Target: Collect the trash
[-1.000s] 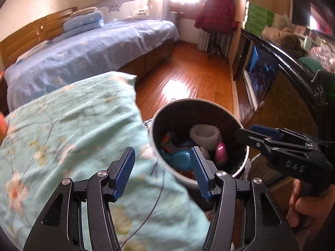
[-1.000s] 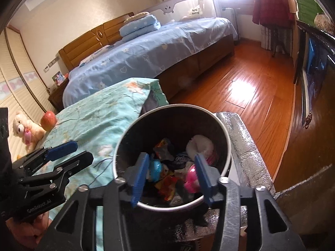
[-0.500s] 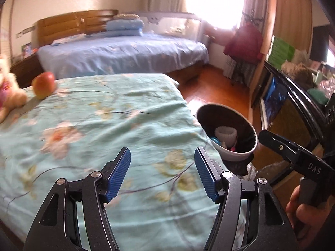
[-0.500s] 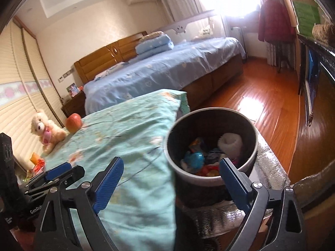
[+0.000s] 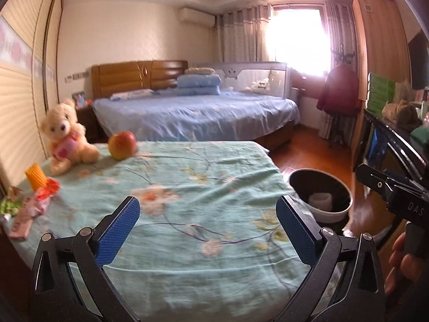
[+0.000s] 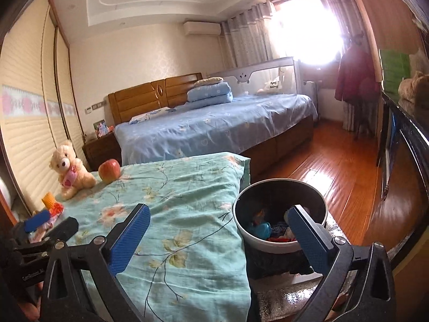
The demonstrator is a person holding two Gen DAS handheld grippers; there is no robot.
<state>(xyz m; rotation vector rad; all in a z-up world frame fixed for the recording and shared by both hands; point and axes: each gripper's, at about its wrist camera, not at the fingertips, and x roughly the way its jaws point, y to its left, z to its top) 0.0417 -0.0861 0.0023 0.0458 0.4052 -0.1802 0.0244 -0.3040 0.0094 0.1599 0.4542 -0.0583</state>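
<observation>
A round trash bin (image 6: 280, 238) with several wrappers inside stands at the right edge of the teal floral cloth (image 6: 174, 214); it also shows in the left wrist view (image 5: 320, 216). Wrappers (image 5: 40, 201) and an orange cup (image 5: 35, 179) lie at the cloth's far left, small in the right wrist view (image 6: 52, 206). My left gripper (image 5: 207, 230) is open and empty over the cloth. My right gripper (image 6: 218, 237) is open and empty, near the bin.
A teddy bear (image 5: 65, 139) and an apple (image 5: 122, 145) sit at the cloth's back left. A blue bed (image 5: 195, 112) stands behind. A dark cabinet (image 5: 396, 145) runs along the right, with wood floor (image 6: 321, 166) between.
Both grippers have pulled back and up from the bin and opened wider. The left view has swung left to take in the whole cloth.
</observation>
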